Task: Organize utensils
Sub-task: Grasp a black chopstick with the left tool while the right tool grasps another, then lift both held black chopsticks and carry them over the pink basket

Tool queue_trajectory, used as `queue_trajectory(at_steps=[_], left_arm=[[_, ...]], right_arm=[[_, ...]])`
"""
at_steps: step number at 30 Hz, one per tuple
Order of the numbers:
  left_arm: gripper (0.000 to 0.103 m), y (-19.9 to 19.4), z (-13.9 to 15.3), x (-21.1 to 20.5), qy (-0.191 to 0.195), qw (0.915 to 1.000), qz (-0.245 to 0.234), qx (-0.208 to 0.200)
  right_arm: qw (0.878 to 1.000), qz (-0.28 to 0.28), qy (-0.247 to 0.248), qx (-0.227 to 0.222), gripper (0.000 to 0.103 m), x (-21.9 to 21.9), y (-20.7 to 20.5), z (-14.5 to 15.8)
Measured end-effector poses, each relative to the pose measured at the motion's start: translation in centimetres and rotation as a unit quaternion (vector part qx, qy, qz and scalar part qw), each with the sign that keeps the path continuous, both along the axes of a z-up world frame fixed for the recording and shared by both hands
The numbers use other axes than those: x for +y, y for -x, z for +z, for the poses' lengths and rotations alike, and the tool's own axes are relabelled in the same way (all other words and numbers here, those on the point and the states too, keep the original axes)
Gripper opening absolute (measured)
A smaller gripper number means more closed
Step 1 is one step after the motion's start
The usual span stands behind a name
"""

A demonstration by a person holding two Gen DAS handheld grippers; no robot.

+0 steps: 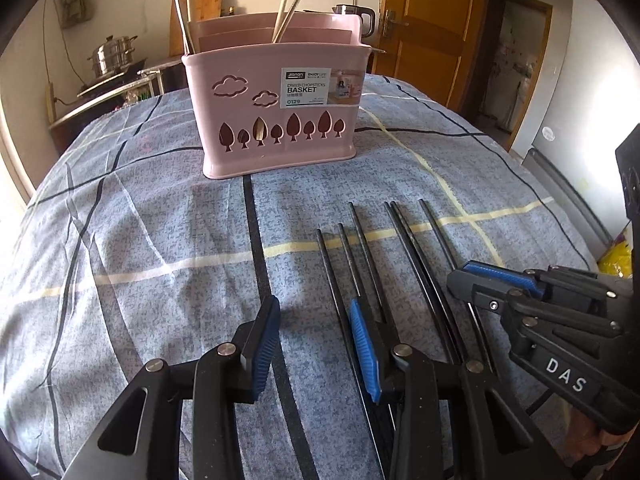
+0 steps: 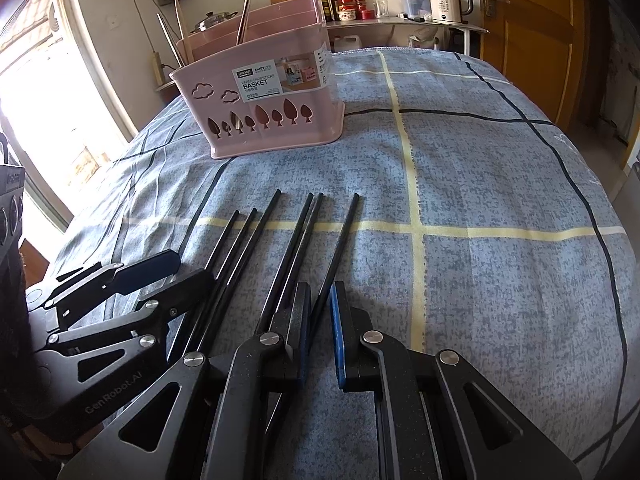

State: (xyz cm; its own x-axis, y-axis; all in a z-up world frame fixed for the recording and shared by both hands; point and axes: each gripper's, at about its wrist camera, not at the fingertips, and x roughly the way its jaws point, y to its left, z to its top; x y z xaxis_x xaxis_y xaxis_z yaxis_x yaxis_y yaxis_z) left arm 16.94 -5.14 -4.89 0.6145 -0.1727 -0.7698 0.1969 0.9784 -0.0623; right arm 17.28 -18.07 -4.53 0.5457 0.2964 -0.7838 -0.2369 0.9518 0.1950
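Observation:
Several black chopsticks [image 1: 372, 248] [image 2: 256, 248] lie side by side on the blue checked cloth, tips toward a pink chopstick basket [image 1: 240, 60] [image 2: 280, 136]. Pale utensils [image 1: 286, 12] stand in the basket. My left gripper [image 1: 314, 304] [image 2: 192, 268] is open at the left end of the row. Only cloth shows between its pads, and its right finger lies over the leftmost sticks. My right gripper [image 2: 320, 286] [image 1: 458, 276] sits at the right end. Its jaws stand a narrow gap apart, and the rightmost chopstick [image 2: 340, 240] runs in between the tips without visible pressure.
The cloth-covered table [image 2: 500, 200] stretches wide to the right of the chopsticks. Behind it, a side shelf holds a kettle [image 2: 446, 0], jars and bottles [image 2: 348, 6]. A steel pot [image 1: 114, 54] sits at the back left, a wooden door [image 1: 432, 20] at the back right.

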Motion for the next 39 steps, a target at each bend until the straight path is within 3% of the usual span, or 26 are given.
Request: queue_trajectory(at_steps=[6, 11, 19, 26, 28, 33, 39], left_arm=[[0.036, 0.3, 0.0, 0.0, -0.016, 0.9998, 0.011, 0.000], [0.026, 0.2, 0.0, 0.8, -0.023, 0.9992, 0.033, 0.005], [0.025, -1.0, 0.3, 1.5, -0.038, 0.9974, 0.052, 0.031], [0.023, -2.2, 0.4, 1.5, -0.032, 0.9971, 0.050, 0.047], [0.008, -2.4, 0.5, 1.5, -0.030, 0.9970, 0.051, 0.051], [0.006, -2.8, 0.7, 2.4, 0.002, 0.9964, 0.053, 0.066], [0.005, -2.5, 2.8, 3.5, 0.033, 0.9969, 0.051, 0.050]], right_arm=[[1.000, 0.000, -0.001, 0.002, 0.010, -0.2, 0.2, -0.1], [1.000, 0.000, 0.000, 0.006, 0.010, -0.2, 0.0, -0.1], [1.000, 0.000, 0.019, 0.025, 0.010, 0.5, -1.1, 0.1], [0.999, 0.002, 0.026, 0.038, 0.009, 0.9, -2.2, 0.1], [0.999, 0.004, 0.028, 0.039, 0.008, 0.8, -2.1, 0.1], [0.999, 0.001, 0.004, 0.041, 0.006, 0.1, -2.1, 0.7], [1.000, 0.003, -0.022, 0.021, 0.005, -0.4, -1.8, 2.7]])
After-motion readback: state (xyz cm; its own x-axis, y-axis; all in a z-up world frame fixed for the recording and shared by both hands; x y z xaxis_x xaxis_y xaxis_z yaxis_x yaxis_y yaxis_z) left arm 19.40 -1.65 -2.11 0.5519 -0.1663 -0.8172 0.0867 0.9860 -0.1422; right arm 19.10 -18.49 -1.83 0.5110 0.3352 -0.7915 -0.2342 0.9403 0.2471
